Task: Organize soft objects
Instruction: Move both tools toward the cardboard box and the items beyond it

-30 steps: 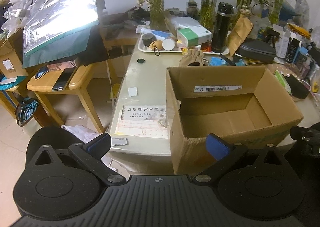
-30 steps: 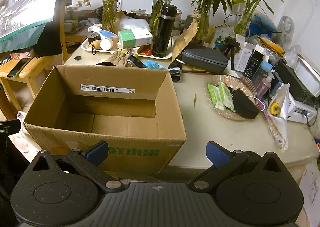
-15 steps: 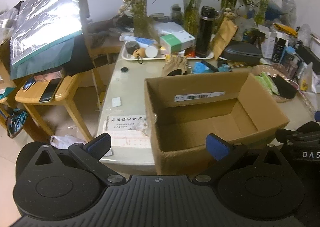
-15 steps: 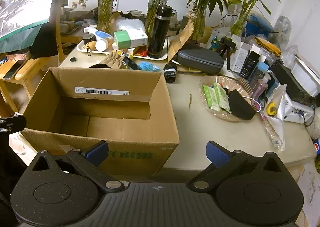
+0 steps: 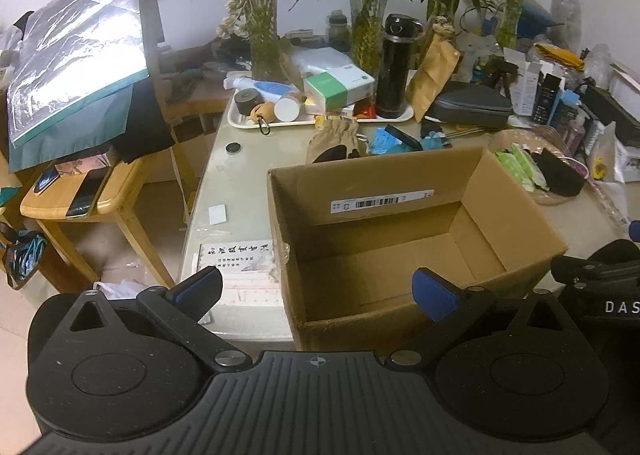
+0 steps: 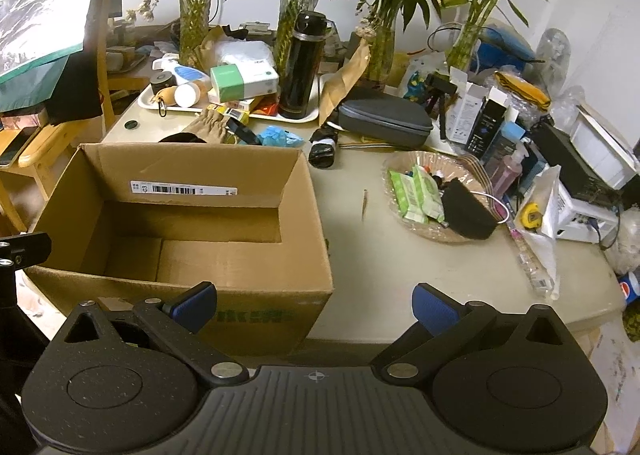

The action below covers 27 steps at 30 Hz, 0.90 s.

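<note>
Cardboard box (image 6: 188,215) sits open and empty at the near edge of the table (image 6: 372,267), long axis running left-right across both views. Soft stuff lies beyond it: tan gloves (image 6: 210,127) just behind the far wall, blue crumpled item (image 6: 278,137) beside them, probably a disposable glove, hard to tell. Black soft pouch (image 6: 466,209) and green wipe packs (image 6: 416,195) sit in the wicker basket (image 6: 404,171) to the right of the box, well apart from it.

Right gripper (image 6: 314,307) hangs at the box's near right corner, so it is the nearer one to the basket; reach goes forward and right. Left gripper (image 5: 318,289) hovers over the box's near left side, gloves straight ahead past the far wall. Both are spread wide, holding nothing, touching nothing. Nothing packed yet, by the look of it.
</note>
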### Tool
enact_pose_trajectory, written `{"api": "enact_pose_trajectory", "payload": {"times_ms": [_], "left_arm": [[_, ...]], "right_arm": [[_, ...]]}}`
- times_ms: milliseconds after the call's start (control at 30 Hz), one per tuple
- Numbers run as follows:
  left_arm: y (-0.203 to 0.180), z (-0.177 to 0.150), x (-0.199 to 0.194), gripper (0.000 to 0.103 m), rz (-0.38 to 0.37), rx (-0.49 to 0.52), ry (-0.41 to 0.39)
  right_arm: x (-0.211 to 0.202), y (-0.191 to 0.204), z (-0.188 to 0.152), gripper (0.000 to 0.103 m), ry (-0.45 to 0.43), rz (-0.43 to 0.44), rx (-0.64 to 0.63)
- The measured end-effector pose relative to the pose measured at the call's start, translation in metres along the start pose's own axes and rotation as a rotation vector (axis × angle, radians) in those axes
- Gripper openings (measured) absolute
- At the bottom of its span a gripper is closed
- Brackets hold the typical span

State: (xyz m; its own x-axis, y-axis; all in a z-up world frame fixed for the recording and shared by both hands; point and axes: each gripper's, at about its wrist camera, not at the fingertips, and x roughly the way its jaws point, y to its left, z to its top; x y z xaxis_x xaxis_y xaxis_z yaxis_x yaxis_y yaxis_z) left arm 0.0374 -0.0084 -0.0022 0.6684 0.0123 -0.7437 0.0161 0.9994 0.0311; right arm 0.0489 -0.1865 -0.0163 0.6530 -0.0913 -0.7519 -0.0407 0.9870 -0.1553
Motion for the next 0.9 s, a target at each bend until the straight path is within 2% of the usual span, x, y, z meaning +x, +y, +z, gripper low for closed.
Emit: {"api": "enact_pose_trajectory", "payload": {"times_ms": [233,333,600,733,900], "left_arm": [[-0.003,0.004,0.000,0.103,-0.011,0.004,-0.014],[-0.002,0.006,0.006,0.103,-0.010,0.000,0.003],[0.010,0.014,0.015,0.103,-0.035,-0.037,-0.002],[0.015,0.020,0.022,0.103,-0.021,-0.029,0.007],[0.019,0.027,0.025,0.103,-0.003,-0.014,0.000]], "right_arm": [[0.002,-0.007,0.002,0.103,-0.002,-0.001,-0.004],[0.007,-0.009,0.004,0.103,-0.002,-0.003,-0.012],[0.019,-0.013,0.014,0.103,-0.020,0.037,-0.009],[0.023,-0.015,0.022,0.103,-0.038,0.052,-0.018],[0.030,-0.016,0.029,0.103,-0.072,0.022,-0.058]]}}
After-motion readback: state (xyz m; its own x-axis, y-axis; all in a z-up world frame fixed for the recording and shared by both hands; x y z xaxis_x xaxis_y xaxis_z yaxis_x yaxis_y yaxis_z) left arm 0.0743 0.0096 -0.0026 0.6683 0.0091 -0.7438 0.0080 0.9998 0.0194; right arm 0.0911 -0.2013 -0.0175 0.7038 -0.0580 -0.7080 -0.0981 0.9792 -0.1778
